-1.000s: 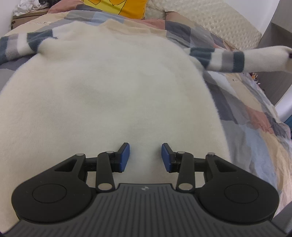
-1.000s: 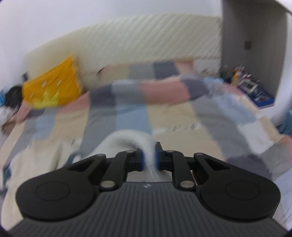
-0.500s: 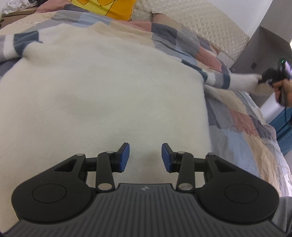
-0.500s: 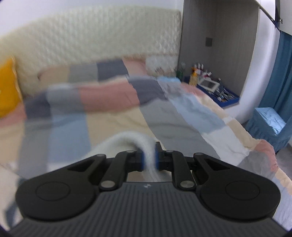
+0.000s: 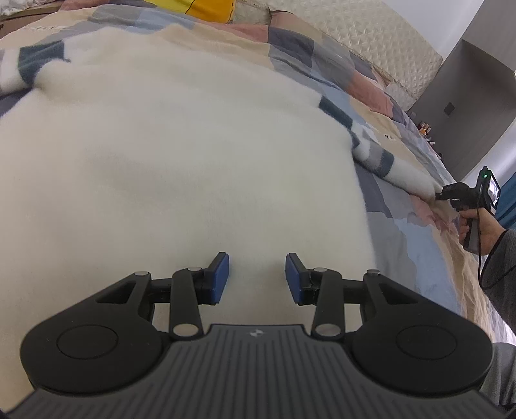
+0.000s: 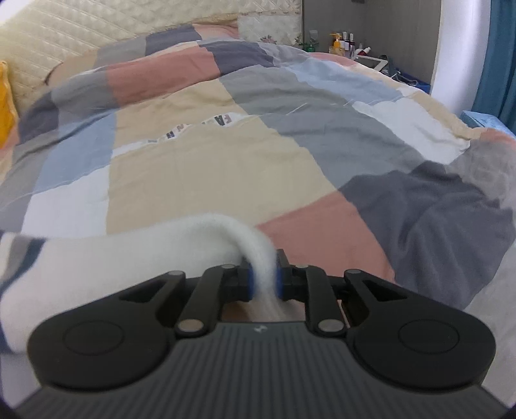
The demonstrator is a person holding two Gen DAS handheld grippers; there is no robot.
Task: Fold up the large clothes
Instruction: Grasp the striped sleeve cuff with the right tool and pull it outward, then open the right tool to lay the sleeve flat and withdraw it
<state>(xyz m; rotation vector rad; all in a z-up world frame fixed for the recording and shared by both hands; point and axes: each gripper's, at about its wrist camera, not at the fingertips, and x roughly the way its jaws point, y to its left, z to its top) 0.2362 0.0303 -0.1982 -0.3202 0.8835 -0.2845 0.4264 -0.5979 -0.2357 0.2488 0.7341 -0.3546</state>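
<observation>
A fluffy white sweater (image 5: pixel 180 154) lies spread flat on a patchwork quilt (image 6: pixel 225 161). Its striped left sleeve (image 5: pixel 22 67) stretches out at the far left. My left gripper (image 5: pixel 257 277) hovers open over the sweater's near hem, with only the flat fabric below its blue pads. The striped right sleeve (image 5: pixel 380 154) is stretched out to the right, low over the quilt. My right gripper (image 5: pixel 440 195) holds its white cuff. In the right wrist view the cuff (image 6: pixel 96 258) loops between the pads of that gripper (image 6: pixel 263 280), whose jaws are opening while still pressing the fabric.
A yellow pillow (image 5: pixel 200 8) and a quilted cream headboard (image 5: pixel 371 35) lie beyond the sweater. A bedside shelf with bottles (image 6: pixel 348 42) and a blue curtain (image 6: pixel 503 58) stand past the bed's right side. A person's hand (image 5: pixel 483 228) in a grey sleeve holds the right gripper.
My right gripper has come down and outward to the right, drawing the sleeve from held up in the air to stretched low over the quilt. The left gripper has stayed put.
</observation>
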